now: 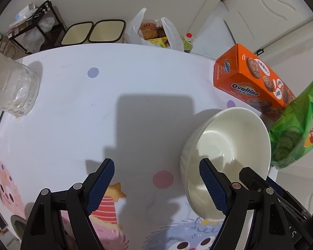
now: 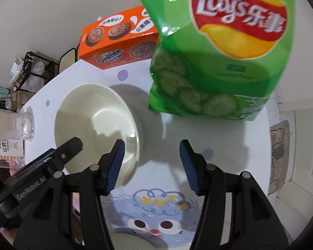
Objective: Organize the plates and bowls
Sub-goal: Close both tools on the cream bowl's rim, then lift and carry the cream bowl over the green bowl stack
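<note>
bowl (image 1: 225, 154): upright on the tabletop (image 1: 114, 95) near its right edge, beside the chip bag (image 2: 215, 52) and biscuit box (image 1: 250, 79).
left gripper (image 1: 156, 187): jaws wide, empty, one finger over the bowl's rim (likely lining up).
right gripper (image 2: 152, 166): jaws apart, holding nothing, just beside the bowl.

Bowl (image 1: 225, 145) on table (image 1: 114, 83), biscuit box (image 1: 250, 79) behind it, crisp bag (image 2: 215, 48) to its right

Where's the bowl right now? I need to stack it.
The bowl sits on the table, right of centre in the left wrist view, beside the chips bag and in front of the orange box.
</note>
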